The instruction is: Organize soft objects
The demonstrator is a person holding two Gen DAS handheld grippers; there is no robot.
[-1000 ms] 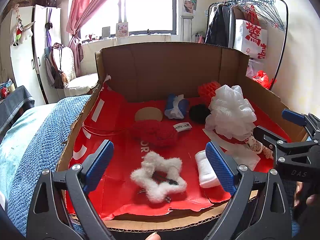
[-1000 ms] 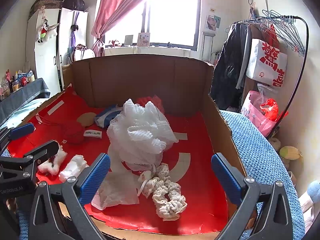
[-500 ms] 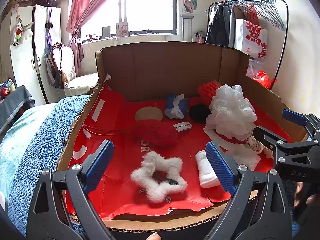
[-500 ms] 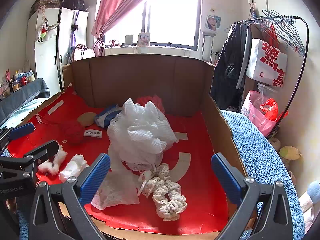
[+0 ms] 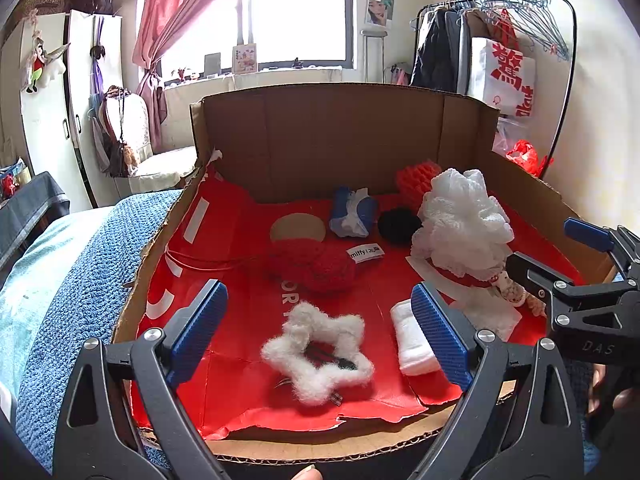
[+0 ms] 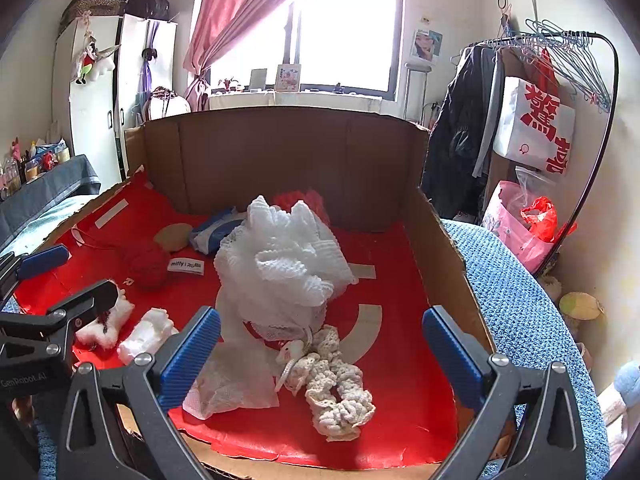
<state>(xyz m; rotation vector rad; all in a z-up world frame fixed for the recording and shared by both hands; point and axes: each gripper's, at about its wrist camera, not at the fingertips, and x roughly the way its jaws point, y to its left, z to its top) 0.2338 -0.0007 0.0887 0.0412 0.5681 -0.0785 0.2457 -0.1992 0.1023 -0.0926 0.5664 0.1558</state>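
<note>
A cardboard box (image 5: 344,140) lined with red paper holds several soft things. A white fluffy star ring (image 5: 318,352) lies near the front, between the jaws of my open, empty left gripper (image 5: 320,332). A white folded pad (image 5: 412,340) lies to its right. A red knitted ball (image 5: 316,266), a blue and white pouch (image 5: 352,216), a black pom (image 5: 398,224) and a white mesh puff (image 5: 460,224) lie farther back. My right gripper (image 6: 320,352) is open and empty above a cream crochet scrunchie (image 6: 332,384), in front of the puff (image 6: 280,264).
The box rests on a blue knitted blanket (image 5: 68,288) with high cardboard walls at the back and right (image 6: 436,248). A clothes rack with hangers and a bag (image 6: 536,132) stands to the right. A white wardrobe (image 5: 52,100) stands at the left.
</note>
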